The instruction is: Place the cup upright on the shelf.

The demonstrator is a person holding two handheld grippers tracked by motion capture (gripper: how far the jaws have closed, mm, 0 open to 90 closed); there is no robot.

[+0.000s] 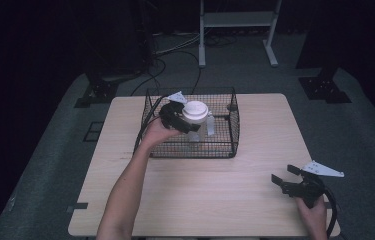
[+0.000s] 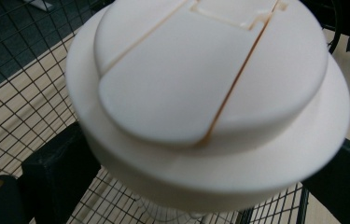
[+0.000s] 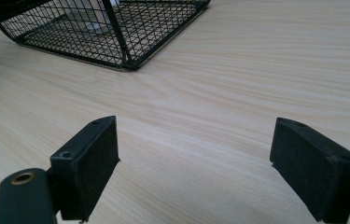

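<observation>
A clear bottle with a broad white lid (image 1: 195,111) stands upright inside a black wire basket (image 1: 233,131) at the middle of the table's far half. My left gripper (image 1: 184,123) reaches over the basket's left wall to the bottle. In the left gripper view the white lid (image 2: 210,79) looms close above my left gripper (image 2: 200,158). Its jaws stand wide on either side of the narrower neck, apart from it, so it is open. My right gripper (image 1: 281,176) rests near the table's front right corner. It is open over bare wood (image 3: 196,158).
The light wooden table (image 1: 200,200) has free room in front of the basket. The right gripper view has the basket's near corner (image 3: 126,60) at upper left. A metal stand (image 1: 237,30) and cables lie on the dark floor beyond the table.
</observation>
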